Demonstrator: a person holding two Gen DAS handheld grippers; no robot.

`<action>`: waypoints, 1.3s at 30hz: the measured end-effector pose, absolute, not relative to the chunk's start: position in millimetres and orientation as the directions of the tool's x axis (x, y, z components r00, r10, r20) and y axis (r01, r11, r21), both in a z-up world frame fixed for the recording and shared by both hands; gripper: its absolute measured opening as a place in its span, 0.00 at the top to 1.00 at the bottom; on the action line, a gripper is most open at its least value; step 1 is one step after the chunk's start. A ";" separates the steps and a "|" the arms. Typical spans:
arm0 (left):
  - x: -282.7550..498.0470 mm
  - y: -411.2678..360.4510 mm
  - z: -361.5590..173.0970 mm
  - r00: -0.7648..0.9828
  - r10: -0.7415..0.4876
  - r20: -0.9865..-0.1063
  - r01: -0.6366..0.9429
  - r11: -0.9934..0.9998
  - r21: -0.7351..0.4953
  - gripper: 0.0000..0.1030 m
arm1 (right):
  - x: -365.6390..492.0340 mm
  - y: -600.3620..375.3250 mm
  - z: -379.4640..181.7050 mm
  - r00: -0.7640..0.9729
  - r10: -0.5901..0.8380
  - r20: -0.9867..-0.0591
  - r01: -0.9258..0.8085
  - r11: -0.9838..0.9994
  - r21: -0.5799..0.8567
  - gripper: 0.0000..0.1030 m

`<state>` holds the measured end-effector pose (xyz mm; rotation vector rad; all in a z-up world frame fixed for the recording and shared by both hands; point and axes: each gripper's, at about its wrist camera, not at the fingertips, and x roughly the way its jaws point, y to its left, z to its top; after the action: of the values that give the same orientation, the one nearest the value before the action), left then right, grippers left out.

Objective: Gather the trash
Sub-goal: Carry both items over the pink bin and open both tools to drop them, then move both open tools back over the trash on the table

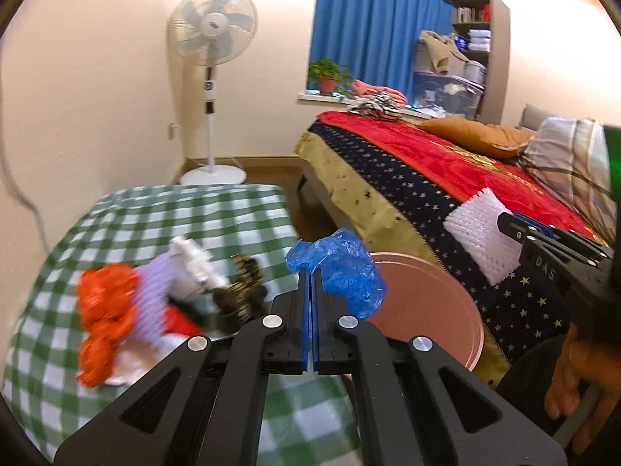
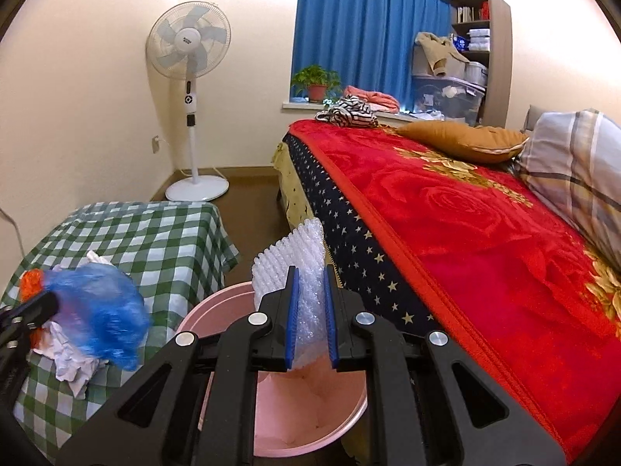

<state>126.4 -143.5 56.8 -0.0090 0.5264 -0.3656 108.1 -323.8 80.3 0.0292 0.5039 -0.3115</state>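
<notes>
My left gripper (image 1: 311,272) is shut on a crumpled blue plastic bag (image 1: 341,268), held at the near left rim of a pink bin (image 1: 446,310). In the right wrist view that bag (image 2: 104,322) hangs blurred at the left. My right gripper (image 2: 311,275) is shut on a white bubble-wrap sheet (image 2: 291,264) right over the pink bin (image 2: 310,419); the same sheet (image 1: 481,233) shows at the right in the left wrist view. On the green checked table (image 1: 155,217) lies a trash heap: orange plastic (image 1: 104,310), purple foam, white paper and a dark wrapper.
A bed with a red flowered blanket (image 2: 465,213) and pillows fills the right side, close against the bin. A standing fan (image 2: 190,77) is in the far corner by blue curtains. A hand (image 1: 574,380) holds the right gripper's handle. White paper (image 2: 73,365) lies on the table.
</notes>
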 end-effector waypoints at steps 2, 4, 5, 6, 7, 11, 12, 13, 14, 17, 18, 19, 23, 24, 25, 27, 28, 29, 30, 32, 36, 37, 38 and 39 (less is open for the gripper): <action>133.2 -156.6 53.2 0.792 -0.359 -0.494 0.360 0.928 -0.098 0.99 | 110.9 -325.1 77.6 0.829 -0.290 -0.479 0.307 0.951 -0.044 0.87; 139.2 -165.9 49.5 0.783 -0.369 -0.501 0.374 0.922 -0.095 0.99 | 113.9 -329.2 74.9 0.827 -0.288 -0.483 0.312 0.950 -0.032 0.87; 141.8 -172.1 46.5 0.777 -0.376 -0.505 0.383 0.919 -0.095 0.99 | 115.0 -331.4 73.5 0.825 -0.287 -0.486 0.315 0.949 -0.025 0.87; 144.0 -175.2 44.7 0.773 -0.378 -0.509 0.387 0.917 -0.093 0.99 | 115.4 -332.8 72.1 0.825 -0.287 -0.487 0.318 0.948 -0.018 0.87; 146.6 -178.7 41.6 0.768 -0.380 -0.515 0.392 0.915 -0.091 0.99 | 116.9 -333.8 70.9 0.824 -0.287 -0.488 0.321 0.947 -0.013 0.87; 154.6 -186.7 31.7 0.749 -0.389 -0.537 0.403 0.910 -0.098 0.99 | 117.9 -337.4 68.6 0.822 -0.290 -0.491 0.328 0.945 -0.009 0.87; 156.7 -188.5 30.0 0.741 -0.396 -0.542 0.409 0.907 -0.104 0.99 | 118.0 -338.3 68.2 0.821 -0.290 -0.491 0.331 0.944 -0.005 0.87; 158.4 -190.1 28.9 0.736 -0.401 -0.545 0.413 0.904 -0.106 0.99 | 118.4 -339.6 68.1 0.821 -0.289 -0.492 0.331 0.944 -0.001 0.87; 159.3 -190.7 28.2 0.735 -0.403 -0.546 0.416 0.903 -0.107 0.99 | 118.3 -340.3 68.0 0.821 -0.288 -0.493 0.332 0.943 0.002 0.87; 161.6 -192.4 27.5 0.726 -0.413 -0.549 0.421 0.899 -0.119 0.99 | 118.1 -340.3 68.4 0.823 -0.288 -0.489 0.331 0.944 0.001 0.87; 162.8 -192.3 26.2 0.722 -0.416 -0.553 0.423 0.898 -0.123 0.99 | 117.8 -339.4 68.2 0.823 -0.288 -0.489 0.330 0.944 -0.001 0.87; 163.8 -193.3 24.8 0.716 -0.422 -0.556 0.427 0.895 -0.129 0.99 | 117.7 -339.6 68.1 0.823 -0.288 -0.490 0.330 0.944 0.000 0.86; 168.5 -197.2 18.1 0.675 -0.446 -0.588 0.450 0.880 -0.150 0.89 | 118.3 -339.0 66.7 0.819 -0.295 -0.493 0.337 0.942 -0.003 0.64; 168.6 -197.3 16.2 0.670 -0.441 -0.597 0.448 0.882 -0.148 0.78 | 117.1 -338.6 67.4 0.820 -0.302 -0.486 0.343 0.939 -0.004 0.57; 167.7 -195.3 15.4 0.670 -0.438 -0.599 0.442 0.884 -0.152 0.74 | 116.3 -338.7 68.1 0.822 -0.306 -0.480 0.348 0.937 -0.002 0.50; 164.9 -189.5 15.4 0.671 -0.436 -0.600 0.432 0.887 -0.162 0.73 | 116.0 -339.5 68.0 0.823 -0.301 -0.481 0.346 0.938 0.006 0.50; 162.5 -186.5 15.7 0.672 -0.434 -0.600 0.427 0.889 -0.165 0.73 | 115.4 -340.4 67.9 0.823 -0.298 -0.484 0.346 0.938 0.010 0.50; 159.8 -183.4 16.3 0.675 -0.431 -0.599 0.422 0.892 -0.166 0.73 | 115.0 -340.6 68.0 0.824 -0.296 -0.483 0.344 0.939 0.011 0.50; 157.4 -181.1 16.7 0.678 -0.428 -0.597 0.418 0.893 -0.165 0.73 | 114.2 -339.5 68.2 0.826 -0.294 -0.481 0.341 0.940 0.010 0.50; 151.4 -174.2 19.4 0.688 -0.422 -0.591 0.412 0.897 -0.161 0.73 | 112.7 -337.8 69.8 0.831 -0.291 -0.474 0.334 0.942 0.007 0.50; 137.6 -151.9 26.9 0.718 -0.389 -0.576 0.379 0.914 -0.145 0.73 | 108.7 -332.7 72.0 0.852 -0.249 -0.460 0.294 0.955 0.028 0.50; 134.6 -146.3 29.3 0.726 -0.381 -0.572 0.370 0.918 -0.142 0.73 | 108.2 -330.9 72.2 0.855 -0.241 -0.459 0.286 0.958 0.030 0.50; 130.9 -138.6 32.2 0.738 -0.368 -0.565 0.357 0.924 -0.136 0.73 | 107.2 -329.0 72.3 0.859 -0.231 -0.456 0.276 0.961 0.033 0.50; 128.8 -133.2 34.0 0.746 -0.360 -0.560 0.348 0.928 -0.132 0.73 | 106.3 -326.3 72.6 0.866 -0.213 -0.453 0.259 0.965 0.042 0.50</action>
<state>128.8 -133.2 34.0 -0.0192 0.6172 -0.3875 106.3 -326.3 72.6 0.1028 0.4624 -0.2479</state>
